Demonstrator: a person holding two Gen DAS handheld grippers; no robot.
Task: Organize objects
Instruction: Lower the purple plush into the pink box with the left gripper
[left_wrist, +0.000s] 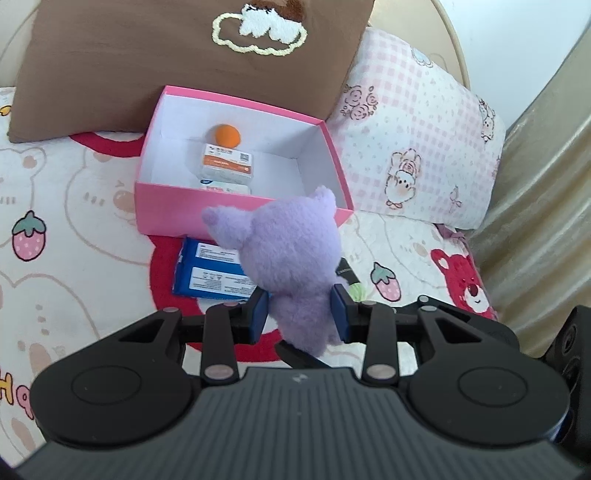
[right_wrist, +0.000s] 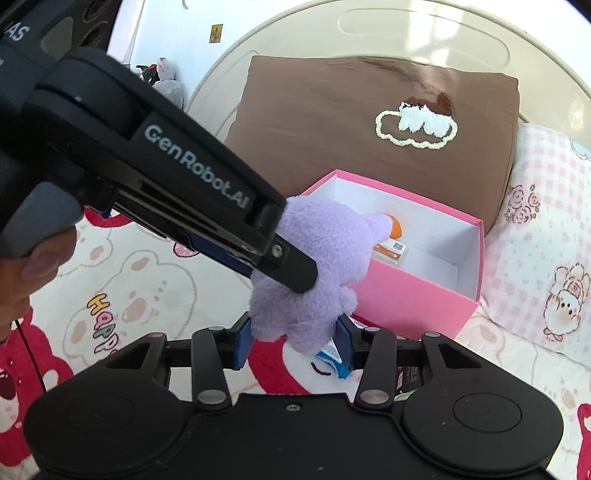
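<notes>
- Left wrist view, far left: the bed cover (left_wrist: 66, 206) shows printed bears and strawberries, with a brown cushion (left_wrist: 155, 55) filling the upper left of the frame.
- Centre: a pink box (left_wrist: 177, 212) sits open on the bed just below the cushion. Inside it lie an orange ball (left_wrist: 223, 134) toward the back and an orange-and-white carton (left_wrist: 226, 162) just in front of it; a second carton peeks over the near wall.
- Below the box, touching its near wall or very close to it, a blue packet (left_wrist: 207, 273) lies flat on the cover.
- Lower centre: the left tongs (left_wrist: 301, 314) pinch a purple plush toy (left_wrist: 291, 266) at its lower body, one blue pad on each side. The toy hangs above the blue packet, its ears in front of the box's near wall.
- Right: a pink checked pillow (left_wrist: 417, 144) lies beside the box.
- Right wrist view, upper left: the left tongs (right_wrist: 291, 273) cross the frame from the corner and clamp the plush toy (right_wrist: 325, 254) from the side.
- Lower centre: the right tongs (right_wrist: 295, 341) sit on either side of the toy's bottom edge, with the pads touching or nearly touching the fur. I cannot tell whether they grip it.
- Right of centre: the pink box (right_wrist: 413, 299) stands just behind the toy, with the cushion (right_wrist: 332, 122) above it.
</notes>
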